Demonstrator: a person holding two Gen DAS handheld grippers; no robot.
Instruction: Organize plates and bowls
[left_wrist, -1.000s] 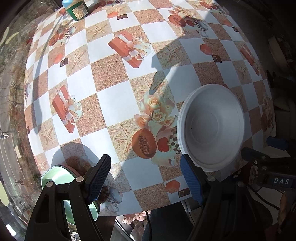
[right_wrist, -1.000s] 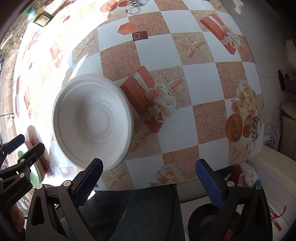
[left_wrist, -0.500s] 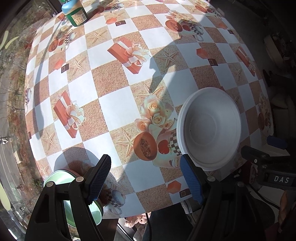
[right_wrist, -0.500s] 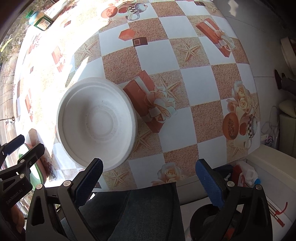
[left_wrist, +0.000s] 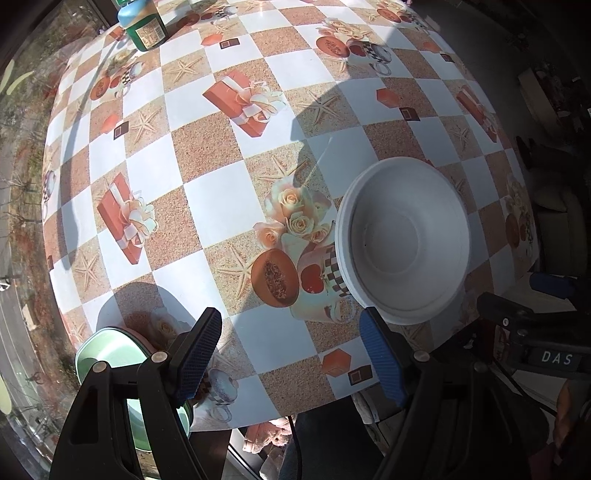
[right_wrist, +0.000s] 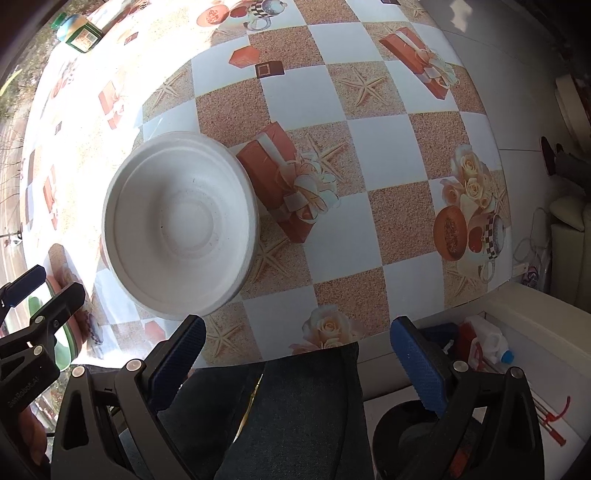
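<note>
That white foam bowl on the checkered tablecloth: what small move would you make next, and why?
Probably ease the right gripper forward and left toward the white foam bowl. Both grippers are open and empty, and the bowl's near rim lies just ahead of its left finger, while the pale green bowl waits at the table edge.

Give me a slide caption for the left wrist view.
Open left claw hovers over a patterned table, white bowl ahead-right, green bowl near-left.

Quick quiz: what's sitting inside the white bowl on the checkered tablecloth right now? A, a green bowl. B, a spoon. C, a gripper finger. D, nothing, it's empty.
D: the white bowl shows only its bare inner surface in both wrist views, and the left gripper and right gripper hang open at the table's near edge, not touching it.
</note>
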